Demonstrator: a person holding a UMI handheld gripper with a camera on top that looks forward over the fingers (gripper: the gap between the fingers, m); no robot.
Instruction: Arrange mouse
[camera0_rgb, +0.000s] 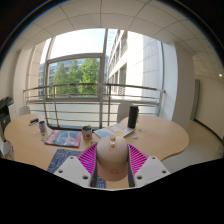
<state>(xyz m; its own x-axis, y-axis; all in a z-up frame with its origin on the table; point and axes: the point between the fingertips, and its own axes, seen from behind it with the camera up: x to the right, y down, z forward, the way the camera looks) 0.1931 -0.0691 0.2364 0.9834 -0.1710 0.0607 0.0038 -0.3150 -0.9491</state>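
A beige computer mouse (111, 160) sits between my gripper's (112, 163) two fingers, with both pink pads (88, 158) pressed against its sides. It is held above the round wooden table (170, 140), its front end pointing away from me. The gripper is shut on the mouse.
A blue mat (62, 157) lies on the table just left of the fingers. Papers or a book (62, 138), a small cup (87, 131), a dark box (132, 117) and a bottle (42, 128) stand farther back. Large windows (75, 78) and a railing lie beyond the table.
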